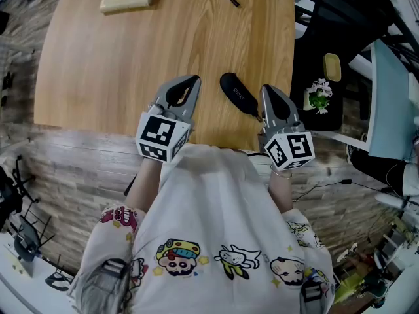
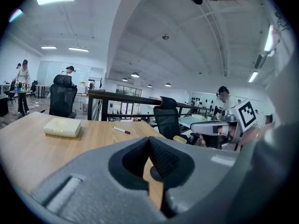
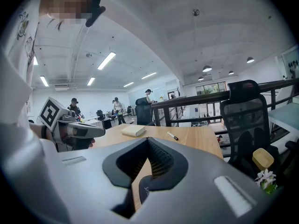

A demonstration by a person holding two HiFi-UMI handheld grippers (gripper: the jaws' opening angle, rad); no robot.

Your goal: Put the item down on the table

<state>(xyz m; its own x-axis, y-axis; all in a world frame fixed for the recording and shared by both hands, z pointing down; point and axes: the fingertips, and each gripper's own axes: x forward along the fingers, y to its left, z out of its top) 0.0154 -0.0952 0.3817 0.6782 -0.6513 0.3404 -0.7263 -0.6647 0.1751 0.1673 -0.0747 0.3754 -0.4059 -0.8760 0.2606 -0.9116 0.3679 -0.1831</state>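
The black oblong item (image 1: 238,95) lay flat on the table (image 1: 98,57) between the two grippers, with its long axis running diagonally from far-left to near-right. Its near end lay just beside the tip of the right gripper (image 1: 266,90), the nearer tool. The left gripper (image 1: 194,80) stood further off. Both gripper jaws were fully closed and held nothing, so placement appeared complete.
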